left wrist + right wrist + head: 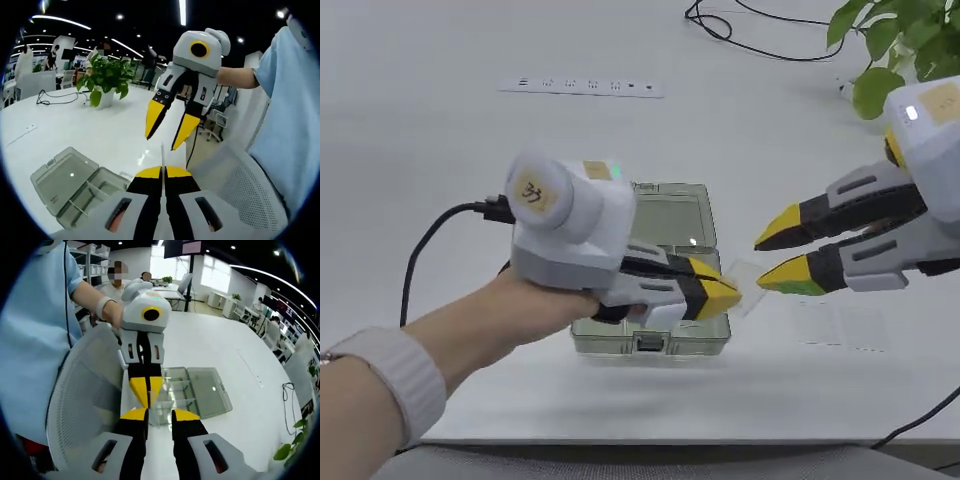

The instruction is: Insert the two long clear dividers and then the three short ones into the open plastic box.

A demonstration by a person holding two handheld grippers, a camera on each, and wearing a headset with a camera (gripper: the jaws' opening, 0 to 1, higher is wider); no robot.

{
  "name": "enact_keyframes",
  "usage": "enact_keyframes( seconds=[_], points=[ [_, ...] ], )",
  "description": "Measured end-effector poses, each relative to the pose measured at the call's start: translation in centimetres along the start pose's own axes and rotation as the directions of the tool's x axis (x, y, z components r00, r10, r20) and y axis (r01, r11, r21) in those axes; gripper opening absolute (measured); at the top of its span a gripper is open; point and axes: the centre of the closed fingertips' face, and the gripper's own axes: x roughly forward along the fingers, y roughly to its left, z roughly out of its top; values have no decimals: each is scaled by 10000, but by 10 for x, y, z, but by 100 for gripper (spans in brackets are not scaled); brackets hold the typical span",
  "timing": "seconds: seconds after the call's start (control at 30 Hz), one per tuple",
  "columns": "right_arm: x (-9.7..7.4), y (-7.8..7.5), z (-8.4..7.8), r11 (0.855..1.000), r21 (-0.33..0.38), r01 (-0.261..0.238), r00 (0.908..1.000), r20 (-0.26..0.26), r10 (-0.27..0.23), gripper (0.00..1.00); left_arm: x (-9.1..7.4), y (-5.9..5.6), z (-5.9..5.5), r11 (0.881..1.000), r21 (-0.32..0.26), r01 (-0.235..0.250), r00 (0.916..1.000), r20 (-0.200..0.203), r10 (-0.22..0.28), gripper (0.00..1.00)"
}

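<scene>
A clear divider [748,283] is clamped in the left gripper [725,290] at frame centre, over the box [705,340], its free end just beside the tips of the right gripper [763,265], which is spread apart.

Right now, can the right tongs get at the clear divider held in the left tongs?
Probably yes: the right tongs stand open facing the clear divider, which juts from the shut left tongs with nothing between.

left gripper [728,292] pinches a clear divider [748,288] (over the open box [675,215]); right gripper [763,263] gapes beside.
</scene>
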Motion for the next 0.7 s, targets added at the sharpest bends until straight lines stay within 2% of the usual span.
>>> enact_keyframes(
  seconds=[0.13,0.27,0.47,0.7],
  points=[
    [2,9,0,9990,54,-450,9989,-88,450,16,-2,-5,-3,9982,588,98,9998,-171,-88,0],
    [3,13,-2,9977,40,-676,9976,-170,677,13,-4,-9,-7,9935,1113,229,9992,-347,-191,0],
    [5,20,-5,9944,16,-1052,9938,-367,1052,10,-6,-10,-7,9852,1694,280,9990,-387,-218,0],
    [9,25,-2,9912,-51,-1321,9904,-429,1318,6,-8,-11,-9,9823,1837,355,9987,-423,-282,0]
  ],
)
